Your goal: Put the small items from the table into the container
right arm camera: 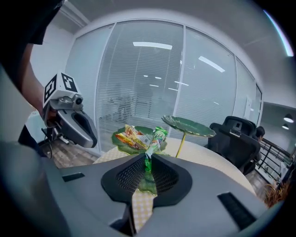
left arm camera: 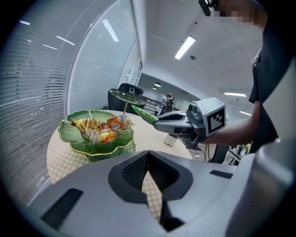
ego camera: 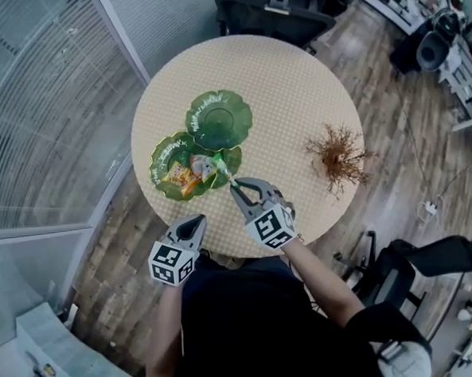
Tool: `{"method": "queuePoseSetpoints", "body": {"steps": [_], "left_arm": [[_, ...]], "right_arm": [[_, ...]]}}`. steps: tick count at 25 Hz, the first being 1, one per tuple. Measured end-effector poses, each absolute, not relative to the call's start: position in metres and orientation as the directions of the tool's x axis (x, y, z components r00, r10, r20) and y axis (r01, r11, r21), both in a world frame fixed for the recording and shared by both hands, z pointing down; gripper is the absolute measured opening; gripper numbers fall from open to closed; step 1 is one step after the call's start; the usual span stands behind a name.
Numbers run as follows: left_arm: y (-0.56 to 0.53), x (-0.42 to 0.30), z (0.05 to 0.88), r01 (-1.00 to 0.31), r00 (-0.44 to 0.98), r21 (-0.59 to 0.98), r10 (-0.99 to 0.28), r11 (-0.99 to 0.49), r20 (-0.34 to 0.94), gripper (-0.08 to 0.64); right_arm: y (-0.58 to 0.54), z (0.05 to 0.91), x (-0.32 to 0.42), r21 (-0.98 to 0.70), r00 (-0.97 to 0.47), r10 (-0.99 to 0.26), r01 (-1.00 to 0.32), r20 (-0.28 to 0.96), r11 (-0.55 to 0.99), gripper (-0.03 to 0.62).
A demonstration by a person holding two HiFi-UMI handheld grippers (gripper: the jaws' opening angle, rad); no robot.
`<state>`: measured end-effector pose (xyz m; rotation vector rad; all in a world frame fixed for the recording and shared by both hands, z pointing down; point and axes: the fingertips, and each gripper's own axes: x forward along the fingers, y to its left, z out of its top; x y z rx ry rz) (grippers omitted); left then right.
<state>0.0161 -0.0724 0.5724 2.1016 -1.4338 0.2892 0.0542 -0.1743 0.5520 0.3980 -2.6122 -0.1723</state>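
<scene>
Jutting from right hand-held gripper (right arm camera: 148,160): sachet (right arm camera: 156,140)

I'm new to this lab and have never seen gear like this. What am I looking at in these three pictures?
There is no robot here: a person holds a two-jaw gripper in each hand. The head view looks down from a camera on the person's head. The other two pictures come from cameras riding on each gripper and looking along its jaws.

On the round table stands a green leaf-shaped dish holding snack packets. A second leaf plate is raised above it on a thin stem. A dried twiggy plant lies toward the table's right side.

The right gripper pinches a green snack packet by one end, at the dish's near side. The left gripper is shut and empty, near the table's edge. The cubes with square markers are part of the grippers.
</scene>
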Motion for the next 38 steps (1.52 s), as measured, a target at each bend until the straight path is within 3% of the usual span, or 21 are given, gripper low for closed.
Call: {"method": "queuePoseSetpoints", "body": {"steps": [5, 12, 18, 29, 38], "left_arm": [[-0.073, 0.008, 0.57, -0.895, 0.425, 0.343, -0.777, -0.284, 0.465, 0.003], [-0.086, -0.012, 0.562, -0.867, 0.487, 0.349, -0.749, -0.355, 0.449, 0.003], [-0.111, -0.021, 0.538, -0.843, 0.526, 0.357, -0.757, -0.403, 0.388, 0.003], [-0.138, -0.015, 0.521, -0.809, 0.579, 0.357, -0.737, -0.467, 0.349, 0.003], [-0.146, -0.011, 0.517, -0.802, 0.588, 0.365, -0.733, -0.473, 0.343, 0.003]], "right_arm": [[-0.175, 0.524, 0.031, 0.34, -0.852, -0.359, -0.232, 0.382, 0.912, 0.06], [-0.225, 0.494, 0.014, 0.278, -0.804, -0.488, -0.411, 0.339, 0.869, 0.06], [-0.255, 0.485, 0.008, 0.262, -0.761, -0.551, -0.486, 0.341, 0.834, 0.06], [-0.27, 0.499, 0.009, 0.144, -0.74, -0.52, -0.512, 0.427, 0.847, 0.061], [-0.273, 0.49, 0.017, 0.132, -0.755, -0.534, -0.528, 0.379, 0.839, 0.061]]}}
